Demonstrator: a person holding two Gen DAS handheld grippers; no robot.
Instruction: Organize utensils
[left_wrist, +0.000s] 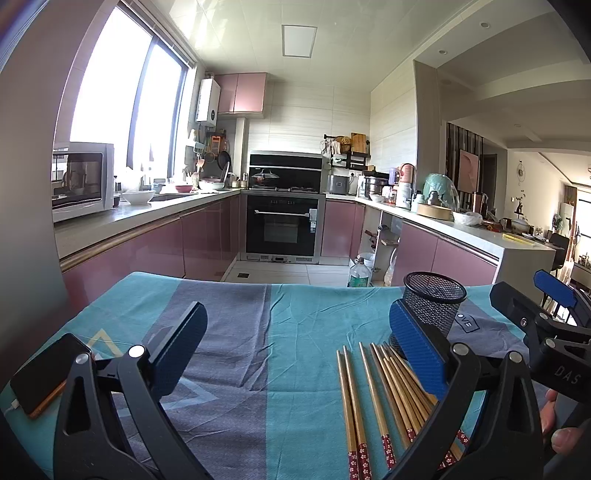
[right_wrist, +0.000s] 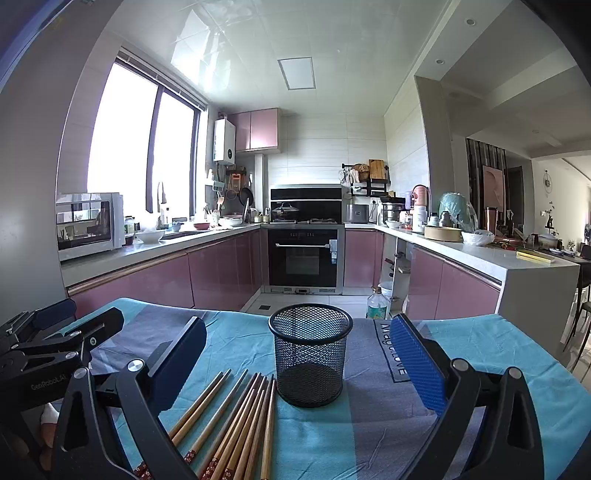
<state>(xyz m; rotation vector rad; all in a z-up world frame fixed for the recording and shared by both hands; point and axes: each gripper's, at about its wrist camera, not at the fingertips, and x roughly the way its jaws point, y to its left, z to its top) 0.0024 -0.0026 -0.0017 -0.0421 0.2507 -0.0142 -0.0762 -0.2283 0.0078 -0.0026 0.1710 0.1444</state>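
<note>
Two hand-held grippers hover with fingers spread wide and empty over a desk draped in a teal-and-grey striped cloth (right_wrist: 317, 435). A bundle of wooden chopsticks with red floral ends (right_wrist: 236, 424) lies flat just beside an upright black wire-mesh cup (right_wrist: 310, 354), seemingly empty. Left gripper (left_wrist: 295, 350); right gripper (right_wrist: 299, 354).
</note>
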